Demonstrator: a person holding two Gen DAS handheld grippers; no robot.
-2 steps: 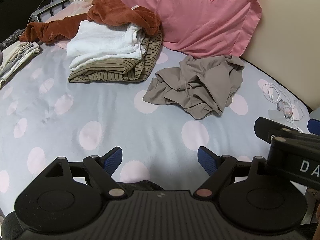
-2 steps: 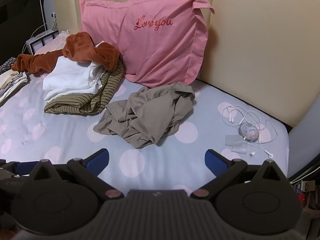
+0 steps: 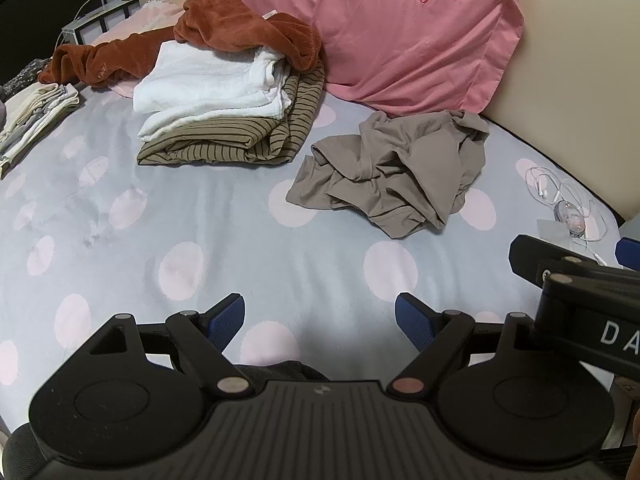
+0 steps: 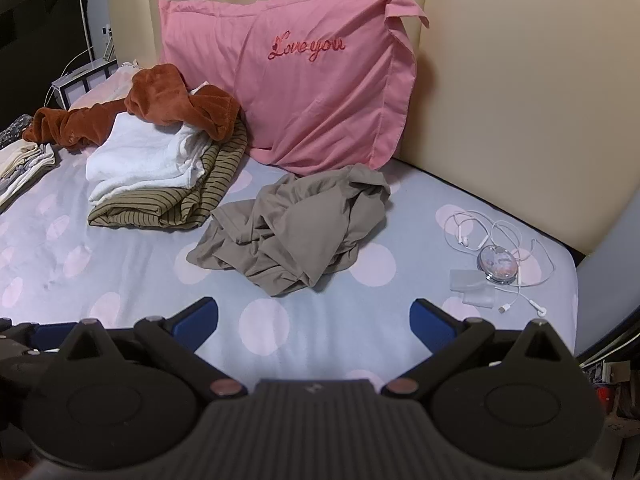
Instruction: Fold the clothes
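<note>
A: With both tools hanging over the near part of the bed (image 4: 120,248), what are they holding?

B: Nothing. The left tool (image 3: 320,322) has its blue pads spread apart, only the dotted sheet between them. The right tool (image 4: 314,318) stands wider still, also empty. Its side juts into the left view at the right edge, so the two are close together, side by side.

A: And the next garment?

B: I judge it is the grey shirt (image 4: 292,226), crumpled on the sheet ahead of both tools and touching neither. It lies just in front of the pink pillow (image 4: 304,92). In the right view it sits almost straight ahead, a little left of centre; in the left view it is ahead and off to the right (image 3: 396,176).

A: So which hand goes first?

B: Probably the right one, since it faces the heap more squarely. The heap runs roughly from near-left to far-right, but no hem or collar can be told for certain.

A: Anything in the way?

B: The folded stack (image 4: 160,184), white on striped, lies to the left, near the shirt. The earphones (image 4: 492,240) lie well to the right.
</note>
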